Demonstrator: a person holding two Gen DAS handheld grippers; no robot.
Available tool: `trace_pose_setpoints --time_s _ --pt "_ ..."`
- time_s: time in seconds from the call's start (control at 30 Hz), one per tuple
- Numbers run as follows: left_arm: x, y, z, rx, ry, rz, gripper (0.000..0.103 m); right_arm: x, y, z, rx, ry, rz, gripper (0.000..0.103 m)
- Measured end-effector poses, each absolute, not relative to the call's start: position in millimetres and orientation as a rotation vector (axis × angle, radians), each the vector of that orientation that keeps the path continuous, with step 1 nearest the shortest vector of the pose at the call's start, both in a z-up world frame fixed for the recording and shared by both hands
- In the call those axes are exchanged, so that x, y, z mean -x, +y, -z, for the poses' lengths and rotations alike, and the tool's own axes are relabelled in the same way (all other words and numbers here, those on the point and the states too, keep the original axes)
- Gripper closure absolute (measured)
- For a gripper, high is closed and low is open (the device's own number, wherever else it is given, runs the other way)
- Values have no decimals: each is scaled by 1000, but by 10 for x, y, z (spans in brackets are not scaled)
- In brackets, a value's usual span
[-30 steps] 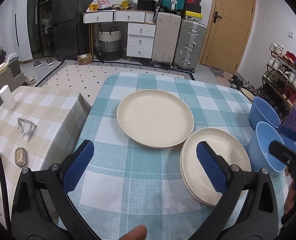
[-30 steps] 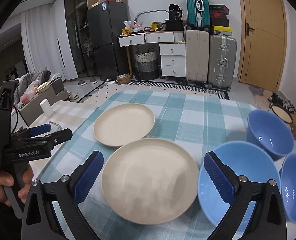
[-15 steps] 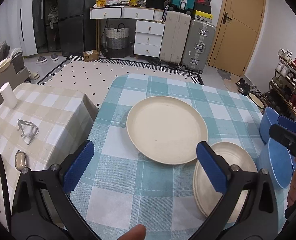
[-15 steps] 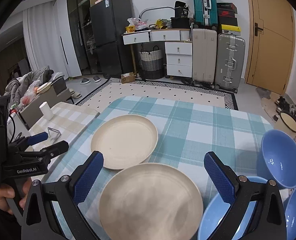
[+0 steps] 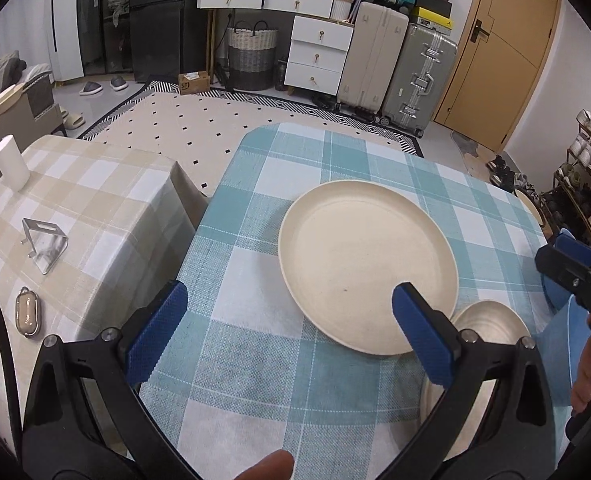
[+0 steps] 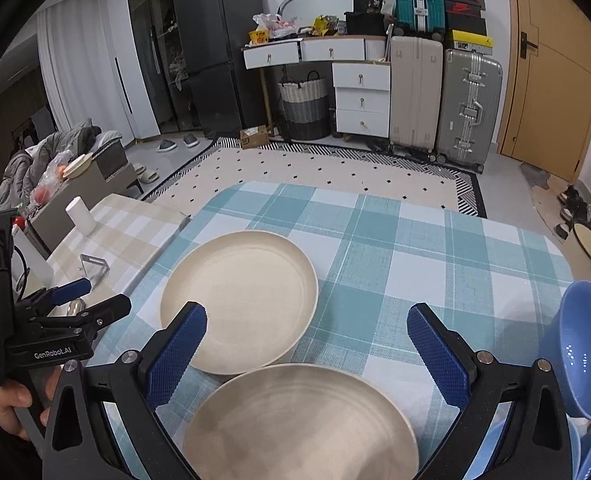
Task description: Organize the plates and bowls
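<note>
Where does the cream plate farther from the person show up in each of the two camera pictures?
Left wrist view: the far plate lies right of centre on the blue checked tablecloth, its near rim partly behind a blue finger pad.
Right wrist view: the same far plate sits left of centre, just beyond the nearer plate.
Shared landmark: the silver suitcase beside the door, at the back of the room.

Even indoor light, sharp centre
Fisheye bending and black corners frame both views; soft shadows fall on the worktop (image 5: 255, 360).
</note>
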State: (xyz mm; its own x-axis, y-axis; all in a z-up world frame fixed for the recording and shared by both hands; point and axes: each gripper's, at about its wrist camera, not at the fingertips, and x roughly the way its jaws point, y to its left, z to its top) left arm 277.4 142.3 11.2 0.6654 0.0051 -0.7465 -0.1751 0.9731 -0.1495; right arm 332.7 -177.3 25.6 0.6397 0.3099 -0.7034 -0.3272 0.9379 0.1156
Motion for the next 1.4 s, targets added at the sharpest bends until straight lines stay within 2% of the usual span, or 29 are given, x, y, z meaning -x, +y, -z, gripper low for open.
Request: trace_pose_setpoints --time_s 0.23,0.37,0.63,0.83,1.0,1.13,1.3,1.4 --pt "-2969 1443 73 227 868 -112 1 -3531 -1668 23 17 857 -378 1" --pt "-3080 1428 182 224 894 -101 8 -3645 -1620 173 14 889 -376 3" --pt "-3231 1440 368 247 923 -84 17 -3828 -1551 398 18 951 -381 20" --pt "-3309 1408 482 245 946 -72 24 -3915 -1464 533 33 1002 -361 27" --pt "-3349 1384 549 242 964 -60 36 -3967 -1419 612 38 1024 -357 31" --pt "-3366 1377 588 246 972 -55 46 -4005 -1403 679 30 1039 -361 41" --pt "-3375 1347 630 241 982 -42 70 -4038 -1386 749 33 1056 -355 55" --pt "-3381 1336 649 234 984 -52 77 -4054 -1385 781 34 1060 -346 65"
